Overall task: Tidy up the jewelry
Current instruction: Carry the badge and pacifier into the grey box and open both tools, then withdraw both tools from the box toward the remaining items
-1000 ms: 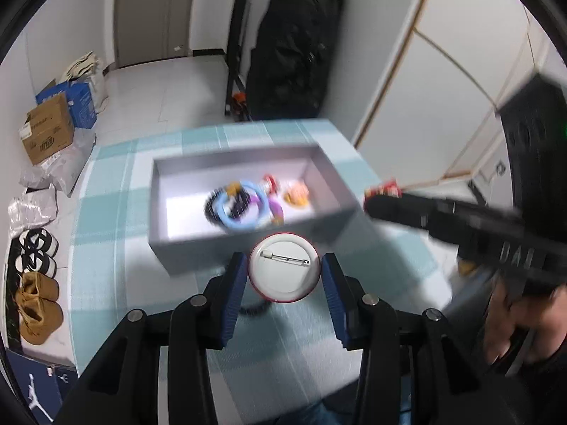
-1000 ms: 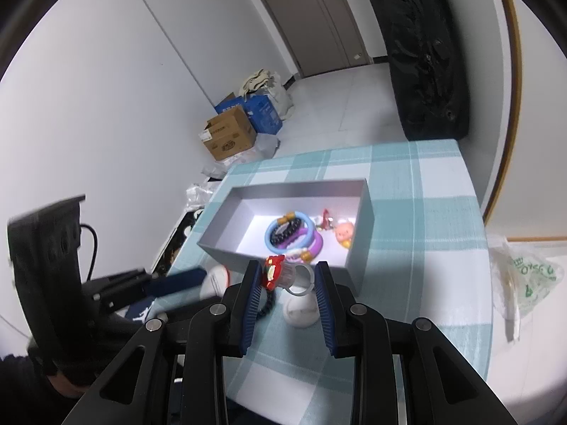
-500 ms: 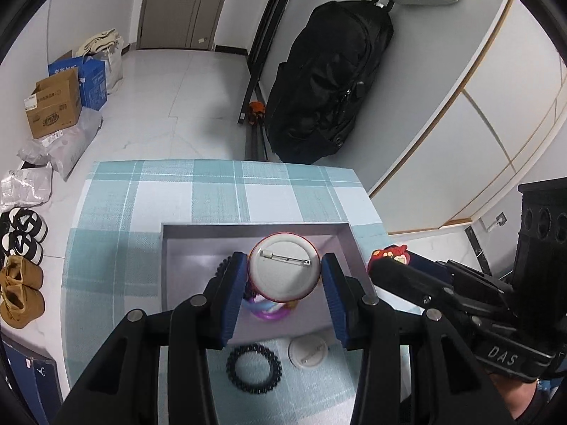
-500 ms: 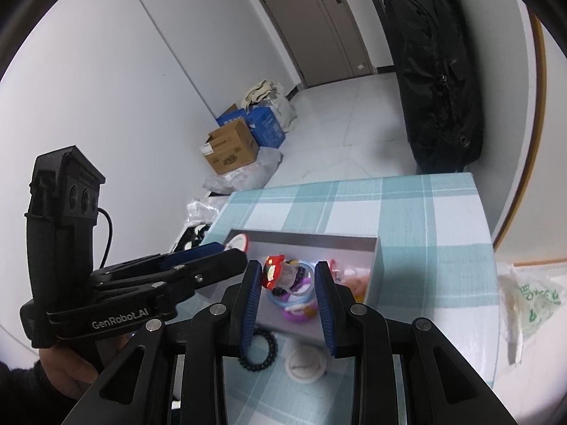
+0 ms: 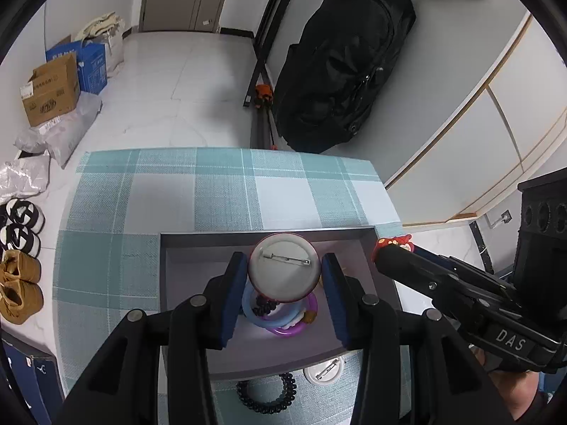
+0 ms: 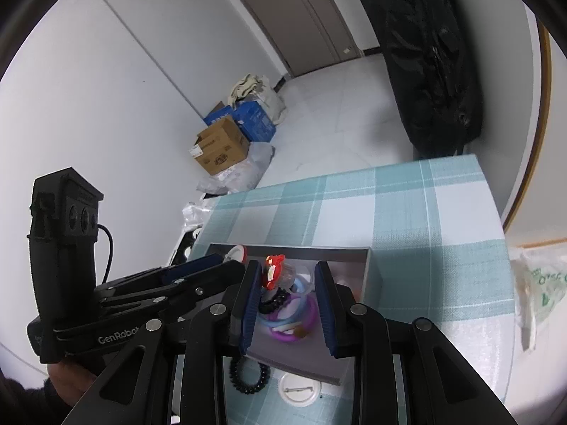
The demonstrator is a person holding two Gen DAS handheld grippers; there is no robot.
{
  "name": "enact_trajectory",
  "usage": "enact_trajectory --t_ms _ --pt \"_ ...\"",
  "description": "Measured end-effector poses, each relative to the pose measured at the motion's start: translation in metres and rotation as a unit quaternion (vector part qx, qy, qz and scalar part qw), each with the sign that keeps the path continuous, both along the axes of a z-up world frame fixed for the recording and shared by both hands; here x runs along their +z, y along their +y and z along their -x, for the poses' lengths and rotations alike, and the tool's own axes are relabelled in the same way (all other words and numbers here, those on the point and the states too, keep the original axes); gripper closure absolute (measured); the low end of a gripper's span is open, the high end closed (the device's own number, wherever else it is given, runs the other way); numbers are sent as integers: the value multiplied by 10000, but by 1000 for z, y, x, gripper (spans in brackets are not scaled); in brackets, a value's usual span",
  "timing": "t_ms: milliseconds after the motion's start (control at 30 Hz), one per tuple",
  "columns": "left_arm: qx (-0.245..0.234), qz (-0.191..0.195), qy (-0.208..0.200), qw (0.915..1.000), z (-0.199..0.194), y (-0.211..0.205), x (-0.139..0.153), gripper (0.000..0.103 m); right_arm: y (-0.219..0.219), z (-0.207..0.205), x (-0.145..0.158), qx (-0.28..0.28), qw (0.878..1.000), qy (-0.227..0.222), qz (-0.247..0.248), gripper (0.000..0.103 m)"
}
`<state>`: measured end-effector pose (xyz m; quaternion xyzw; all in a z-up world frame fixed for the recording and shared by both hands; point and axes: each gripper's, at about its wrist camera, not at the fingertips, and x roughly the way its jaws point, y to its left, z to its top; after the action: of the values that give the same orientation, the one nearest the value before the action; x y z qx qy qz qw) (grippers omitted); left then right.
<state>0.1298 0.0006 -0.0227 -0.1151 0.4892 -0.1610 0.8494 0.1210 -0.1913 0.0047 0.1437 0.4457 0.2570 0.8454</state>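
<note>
Left tongs (image 5: 285,276) clamp the light, stiff pin badge (image 5: 284,272) by its rim over the grey box (image 5: 177,283), while right tongs (image 6: 287,283) pinch a small red charm (image 6: 273,271), probably slippery.

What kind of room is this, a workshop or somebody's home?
Most likely a home, perhaps an entry area or spare room. Shoes are lined up on the pale tiled floor, cardboard boxes and a big black bag stand by the wall, and the table wears a checked cloth.
</note>
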Motion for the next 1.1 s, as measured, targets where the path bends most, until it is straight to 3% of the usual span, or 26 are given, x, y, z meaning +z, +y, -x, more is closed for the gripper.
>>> enact_trajectory --t_ms 267,433,500,567,633,667,867,1100 --pt "-34 49 117 9999 -3 1 -7 65 2 -4 -8 20 9998 138 -106 74" --pt "-89 285 136 9995 -5 3 -6 65 1 -3 -8 -67 9999 119 -59 72" --pt "-135 430 253 9987 -7 3 -8 65 -1 0 -2 -147 9999 -79 -43 71" --pt "-157 604 274 9977 -6 5 -7 63 -3 1 3 -180 9997 -191 -19 64" --pt "-139 643 257 9975 -5 6 -5 35 -6 2 6 -188 9995 -224 -135 57" --pt "-128 684 204 9974 -4 7 -3 32 -7 3 7 -198 9994 -234 -180 49" --pt "-32 841 114 9964 1 14 3 31 -15 12 15 -298 9984 -464 -84 37" --pt "263 403 -19 9988 14 18 2 31 -23 24 17 -404 9977 -540 48 26"
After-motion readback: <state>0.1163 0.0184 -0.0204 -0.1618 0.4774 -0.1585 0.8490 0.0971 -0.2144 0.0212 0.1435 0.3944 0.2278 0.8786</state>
